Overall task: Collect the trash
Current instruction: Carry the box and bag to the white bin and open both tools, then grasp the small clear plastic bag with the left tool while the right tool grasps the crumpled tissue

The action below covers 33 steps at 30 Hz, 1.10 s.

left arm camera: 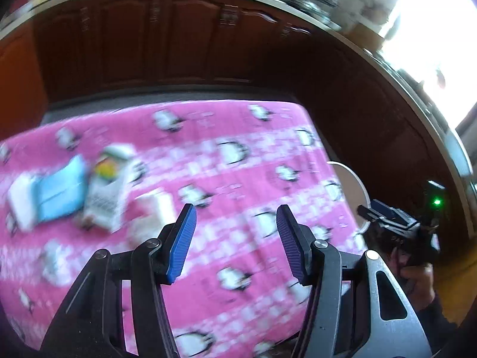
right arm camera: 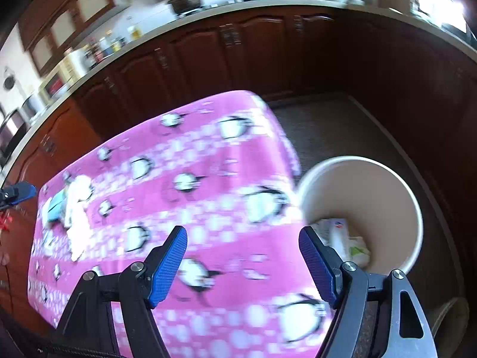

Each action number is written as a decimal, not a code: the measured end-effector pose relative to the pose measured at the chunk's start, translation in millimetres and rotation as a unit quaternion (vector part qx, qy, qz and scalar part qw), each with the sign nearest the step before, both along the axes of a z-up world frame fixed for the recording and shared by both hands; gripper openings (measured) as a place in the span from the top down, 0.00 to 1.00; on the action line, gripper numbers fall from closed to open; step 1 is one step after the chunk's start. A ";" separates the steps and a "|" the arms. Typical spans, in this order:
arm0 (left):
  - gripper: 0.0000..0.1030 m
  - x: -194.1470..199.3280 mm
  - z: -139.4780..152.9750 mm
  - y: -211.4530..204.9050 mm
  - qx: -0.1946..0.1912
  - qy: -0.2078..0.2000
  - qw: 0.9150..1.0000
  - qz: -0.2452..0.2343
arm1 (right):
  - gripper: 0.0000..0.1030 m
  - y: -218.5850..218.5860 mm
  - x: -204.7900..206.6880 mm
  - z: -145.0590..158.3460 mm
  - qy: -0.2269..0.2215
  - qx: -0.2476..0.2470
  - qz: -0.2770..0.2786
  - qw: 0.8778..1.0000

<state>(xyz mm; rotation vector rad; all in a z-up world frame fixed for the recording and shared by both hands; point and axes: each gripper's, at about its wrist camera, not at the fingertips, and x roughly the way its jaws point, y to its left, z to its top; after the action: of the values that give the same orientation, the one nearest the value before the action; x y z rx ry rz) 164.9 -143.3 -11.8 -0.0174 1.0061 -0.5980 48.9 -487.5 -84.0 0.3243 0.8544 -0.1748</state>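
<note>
Between pickups right now: left gripper (left arm camera: 235, 223) and right gripper (right arm camera: 243, 246) both hang wide apart with nothing in them. Some trash sits in the bin (right arm camera: 384, 179); the wrappers (left arm camera: 74, 191) lie across the pink worktop (left arm camera: 238, 155), so I'd reach there next.
</note>
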 end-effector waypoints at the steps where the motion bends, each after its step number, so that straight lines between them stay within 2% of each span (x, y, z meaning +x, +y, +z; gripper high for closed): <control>1: 0.47 -0.6 -3.2 13.8 0.001 0.001 1.000 0.010 | 0.27 12.5 4.8 2.7 -0.001 -0.001 0.013 1.000; 6: 0.46 -1.9 -22.7 76.7 0.007 0.015 0.998 0.060 | 0.23 67.8 31.8 11.1 -0.006 0.000 0.064 0.998; 8: 0.40 -1.9 -30.0 100.0 0.007 0.019 0.997 0.078 | 0.23 94.0 46.7 11.5 -0.007 0.010 0.090 0.996; 14: 0.38 -0.8 -48.6 162.9 -0.005 0.040 0.990 0.137 | 0.22 165.3 82.2 1.7 -0.005 0.037 0.153 0.987; 18: 0.38 0.4 -59.8 182.4 0.011 0.044 0.986 0.160 | 0.22 203.4 106.8 -15.6 0.020 0.049 0.188 0.981; 23: 0.38 1.5 -71.3 196.1 0.039 0.033 0.982 0.180 | 0.22 238.4 125.2 -28.7 0.038 0.033 0.218 0.975; 33: 0.38 10.5 -86.6 198.2 0.053 0.022 0.981 0.187 | 0.22 264.5 142.7 -34.9 0.051 0.003 0.239 0.970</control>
<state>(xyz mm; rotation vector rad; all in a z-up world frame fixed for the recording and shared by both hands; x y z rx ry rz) 175.4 54.9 -98.4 -0.1227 1.0432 -0.1996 191.6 -223.0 -119.0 0.1089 1.0118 0.2614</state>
